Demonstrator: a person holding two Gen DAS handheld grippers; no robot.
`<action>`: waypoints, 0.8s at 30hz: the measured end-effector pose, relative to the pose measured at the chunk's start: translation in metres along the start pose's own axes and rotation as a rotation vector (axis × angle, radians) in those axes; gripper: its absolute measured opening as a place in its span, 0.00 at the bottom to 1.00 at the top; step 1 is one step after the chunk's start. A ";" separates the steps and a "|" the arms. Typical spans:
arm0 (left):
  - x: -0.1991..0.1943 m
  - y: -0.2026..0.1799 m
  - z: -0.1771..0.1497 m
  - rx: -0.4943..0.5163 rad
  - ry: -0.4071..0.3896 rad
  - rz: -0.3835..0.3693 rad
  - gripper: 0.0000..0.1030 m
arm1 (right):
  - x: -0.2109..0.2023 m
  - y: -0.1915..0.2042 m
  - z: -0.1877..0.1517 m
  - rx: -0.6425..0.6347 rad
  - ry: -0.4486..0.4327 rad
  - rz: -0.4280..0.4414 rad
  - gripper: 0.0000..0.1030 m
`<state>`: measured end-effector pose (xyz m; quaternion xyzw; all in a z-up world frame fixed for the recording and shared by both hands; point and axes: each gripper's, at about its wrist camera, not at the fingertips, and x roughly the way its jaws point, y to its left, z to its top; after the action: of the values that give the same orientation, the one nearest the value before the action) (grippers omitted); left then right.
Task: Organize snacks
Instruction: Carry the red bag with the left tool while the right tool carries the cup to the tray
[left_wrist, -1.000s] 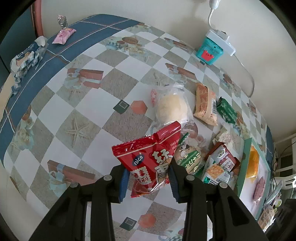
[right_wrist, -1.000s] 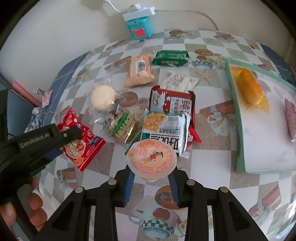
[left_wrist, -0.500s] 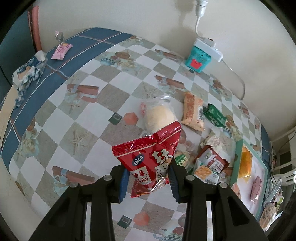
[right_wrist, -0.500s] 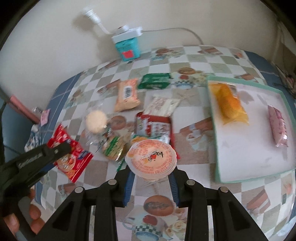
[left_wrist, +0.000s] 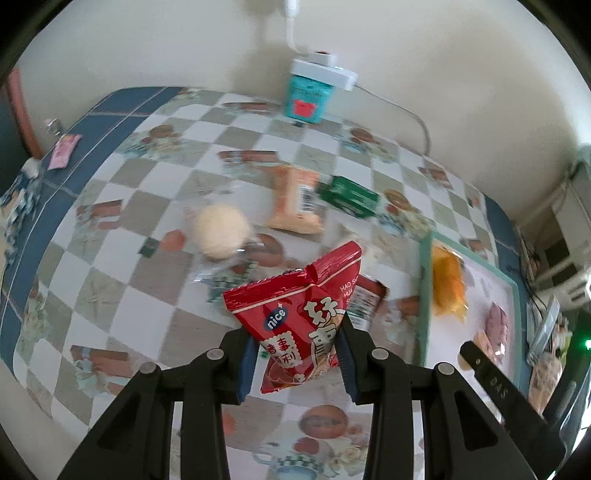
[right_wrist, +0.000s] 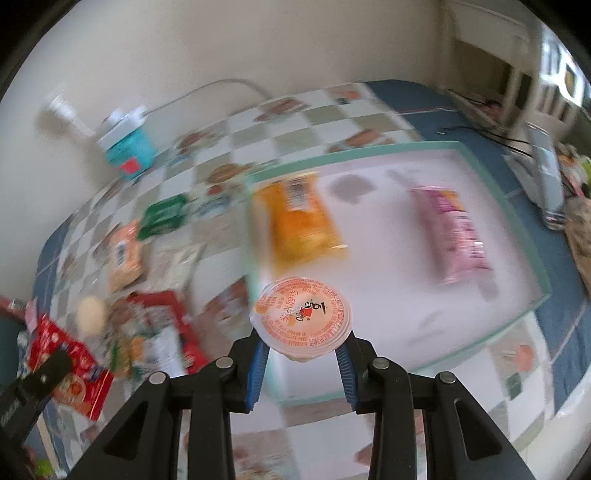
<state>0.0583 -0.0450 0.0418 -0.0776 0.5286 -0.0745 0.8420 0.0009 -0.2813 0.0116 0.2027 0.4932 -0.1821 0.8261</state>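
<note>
The left gripper (left_wrist: 295, 363) is clamped on a red snack packet (left_wrist: 301, 321), held at frame centre above the checked table (left_wrist: 110, 266). The packet is judged light, crinkly and slippery; a pinch across its lower body suits it. The right gripper (right_wrist: 302, 363) is closed on a sealed jelly cup (right_wrist: 301, 317), at lower centre over the tray (right_wrist: 532, 243). The cup is judged stiff-walled but crushable, best taken below the rim.

red snack bag (left_wrist: 295, 317) with white lettering, orange-lidded jelly cup (right_wrist: 301, 317), white tray (right_wrist: 388, 258) with mint-green rim, tabletop (left_wrist: 147, 206) in grey-and-white checks with navy border, teal box (left_wrist: 306, 98), black tongs with blue pads (left_wrist: 246, 363)
</note>
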 end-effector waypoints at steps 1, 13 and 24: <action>0.001 -0.006 -0.001 0.012 0.002 -0.003 0.39 | 0.000 -0.008 0.002 0.016 -0.003 -0.010 0.35; 0.015 -0.091 -0.017 0.193 0.049 -0.060 0.39 | -0.003 -0.102 0.021 0.221 -0.040 -0.167 0.36; 0.035 -0.153 -0.034 0.329 0.079 -0.097 0.39 | 0.000 -0.160 0.027 0.355 -0.064 -0.259 0.36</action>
<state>0.0362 -0.2039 0.0281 0.0389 0.5377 -0.2036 0.8172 -0.0595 -0.4314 -0.0019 0.2741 0.4488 -0.3769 0.7625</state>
